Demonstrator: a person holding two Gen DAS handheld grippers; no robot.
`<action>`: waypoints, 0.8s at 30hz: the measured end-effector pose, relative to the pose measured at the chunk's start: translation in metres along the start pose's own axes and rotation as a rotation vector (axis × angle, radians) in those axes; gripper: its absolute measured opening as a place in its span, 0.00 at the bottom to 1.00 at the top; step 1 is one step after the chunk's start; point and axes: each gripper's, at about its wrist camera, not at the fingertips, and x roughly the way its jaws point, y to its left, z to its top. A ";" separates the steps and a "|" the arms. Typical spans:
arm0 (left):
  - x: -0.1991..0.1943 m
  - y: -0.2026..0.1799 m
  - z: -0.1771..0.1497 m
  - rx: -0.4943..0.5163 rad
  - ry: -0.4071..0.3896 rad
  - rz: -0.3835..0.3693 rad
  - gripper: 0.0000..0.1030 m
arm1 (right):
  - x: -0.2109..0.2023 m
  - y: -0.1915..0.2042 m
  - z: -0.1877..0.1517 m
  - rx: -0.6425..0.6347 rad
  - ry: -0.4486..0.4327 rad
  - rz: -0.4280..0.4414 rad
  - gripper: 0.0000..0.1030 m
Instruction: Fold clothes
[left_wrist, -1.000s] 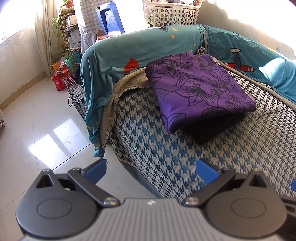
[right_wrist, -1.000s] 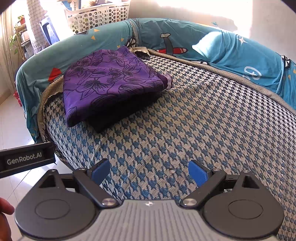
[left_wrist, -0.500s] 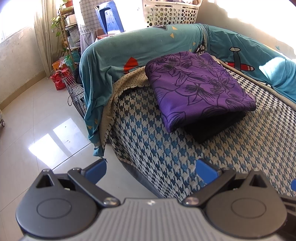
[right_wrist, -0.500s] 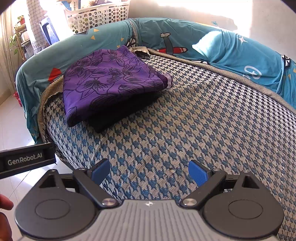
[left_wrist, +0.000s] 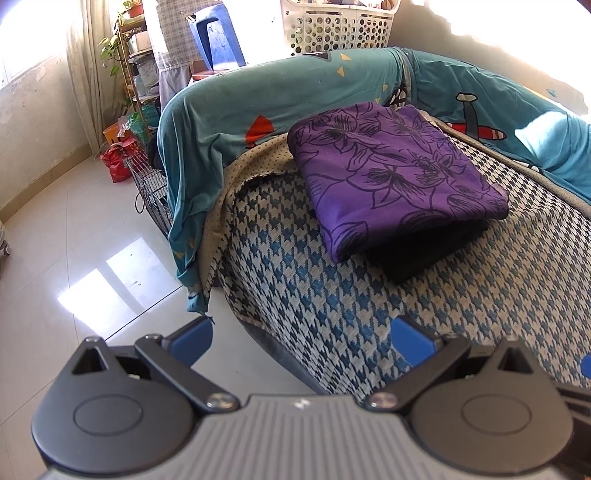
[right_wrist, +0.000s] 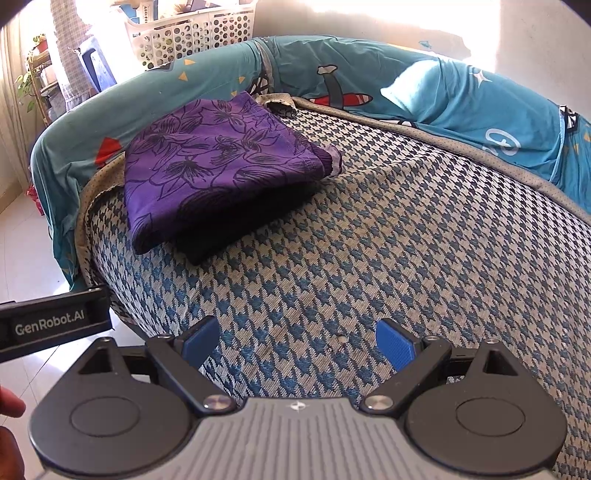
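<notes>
Left wrist: dark garment (left_wrist: 424, 251) mostly hidden, perhaps folded.

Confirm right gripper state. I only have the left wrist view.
Observer: The right gripper is open, with nothing between its fingers, above the houndstooth sofa cover.
Operator: Is the purple stack tidy on its far right corner?
Observer: Mostly. A pale hem pokes out at that corner of the folded purple floral garment.
Operator: Any more clothes further right on the seat?
Observer: None that I can see. There is only the teal cartoon sheet over the backrest.
</notes>
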 end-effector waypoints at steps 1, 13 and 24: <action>0.000 0.000 0.000 0.000 0.000 0.000 1.00 | 0.000 0.000 0.000 0.000 0.000 0.001 0.89; 0.001 -0.001 -0.001 0.005 -0.002 0.000 1.00 | 0.000 0.000 -0.001 0.004 0.000 0.002 0.89; 0.001 -0.001 -0.001 0.004 0.000 0.001 1.00 | 0.000 0.000 0.000 0.006 0.002 0.003 0.89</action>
